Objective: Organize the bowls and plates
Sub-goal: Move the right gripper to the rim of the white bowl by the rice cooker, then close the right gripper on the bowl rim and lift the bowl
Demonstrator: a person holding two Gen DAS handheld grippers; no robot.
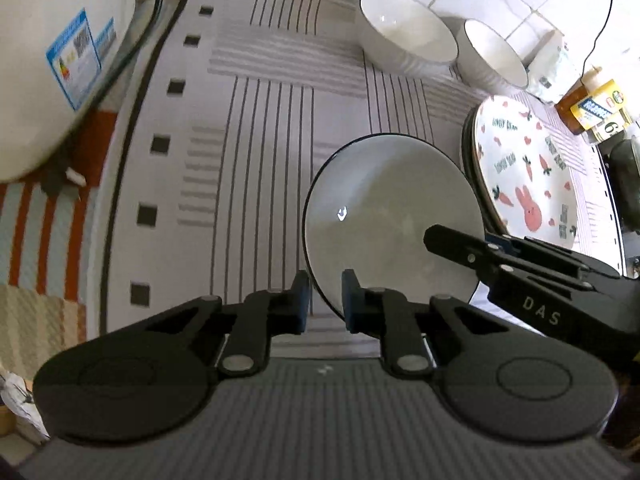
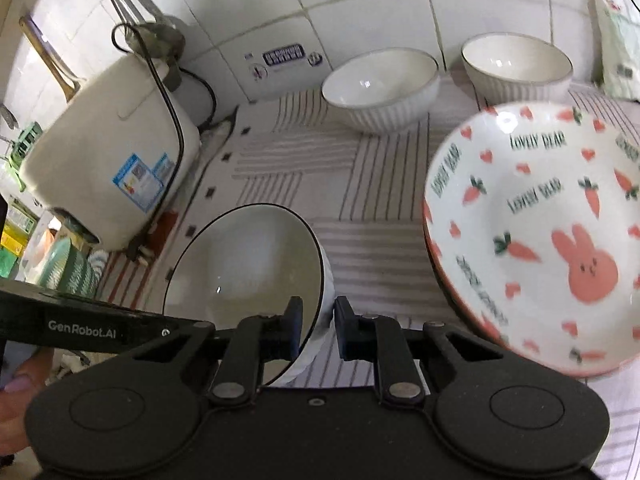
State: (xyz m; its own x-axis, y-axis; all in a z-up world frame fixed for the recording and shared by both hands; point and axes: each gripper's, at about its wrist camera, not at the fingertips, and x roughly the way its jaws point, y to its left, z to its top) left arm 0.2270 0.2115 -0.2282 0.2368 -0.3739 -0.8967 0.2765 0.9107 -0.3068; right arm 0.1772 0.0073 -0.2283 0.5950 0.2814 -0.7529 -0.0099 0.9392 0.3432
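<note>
Left wrist view: the left gripper [image 1: 325,300] points forward and down over a striped mat [image 1: 256,120]. Its two fingers stand a narrow gap apart, and the near rim of a black-rimmed bowl [image 1: 384,216] sits in that gap; whether the pads press the rim cannot be told. The bowl is white inside with a thin dark edge and is tilted, its mouth turned towards the camera. The right gripper [image 1: 436,236] reaches in from the right, one finger lying over the inside of the bowl. Just right of the bowl is a stack of plates [image 1: 524,168], the top one printed with carrots and a pink rabbit. Two ribbed white bowls [image 1: 408,36] stand side by side at the far edge, near the tiled wall. A white cooker [image 1: 60,60] stands at the left.

Right wrist view: the right gripper [image 2: 318,330] straddles the bowl's [image 2: 240,264] right wall, one finger inside and one outside, the gap narrow; grip cannot be confirmed. The left gripper's body [image 2: 80,328] enters from the left. The plates [image 2: 540,232] lie close on the right, the ribbed bowls [image 2: 380,84] beyond.
</note>
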